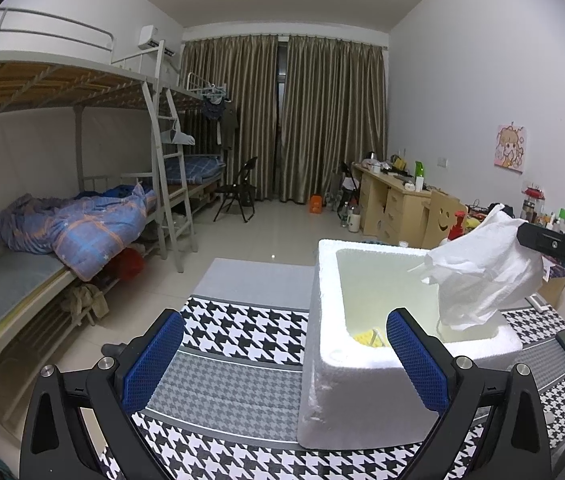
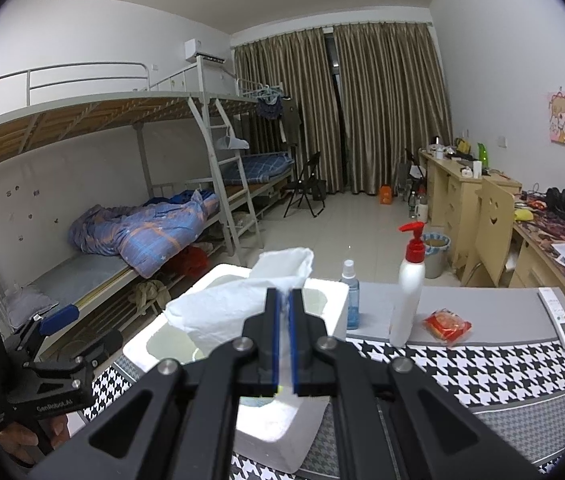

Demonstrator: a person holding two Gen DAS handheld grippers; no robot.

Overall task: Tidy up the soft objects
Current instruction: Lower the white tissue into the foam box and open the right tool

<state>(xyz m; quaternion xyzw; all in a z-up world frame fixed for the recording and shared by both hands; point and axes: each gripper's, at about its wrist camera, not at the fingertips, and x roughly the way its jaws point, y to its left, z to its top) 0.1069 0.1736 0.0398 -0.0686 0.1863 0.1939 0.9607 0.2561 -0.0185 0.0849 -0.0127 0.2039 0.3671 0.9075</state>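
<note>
Above the open white foam box [image 1: 362, 344], a crumpled white cloth [image 1: 486, 264] hangs in the air, pinched near its upper edge by the right gripper [image 2: 284, 300], whose two blue-padded fingers are pressed almost together with only the fabric between them. Seen from the right wrist, the cloth [image 2: 238, 304] bulges out to the left of the fingers and droops toward the box's hollow. Something yellow [image 1: 366, 338] lies at the bottom of the box, partly hidden by the near wall. The left gripper [image 1: 284, 354] hovers just in front of the box with its fingers spread wide and nothing between them; its right blue pad overlaps the box's near rim in the left wrist view, though whether they touch cannot be told. The box stands on a table covered by a black-and-white houndstooth cloth [image 1: 242, 332]. Beyond the box, on the grey part of the table, stand a small blue spray bottle [image 2: 351, 296] and a white pump bottle [image 2: 408, 284] with a red top, with a red packet [image 2: 447, 325] lying just to its right and a white remote control [image 2: 557, 316] near the table's far right edge.
</note>
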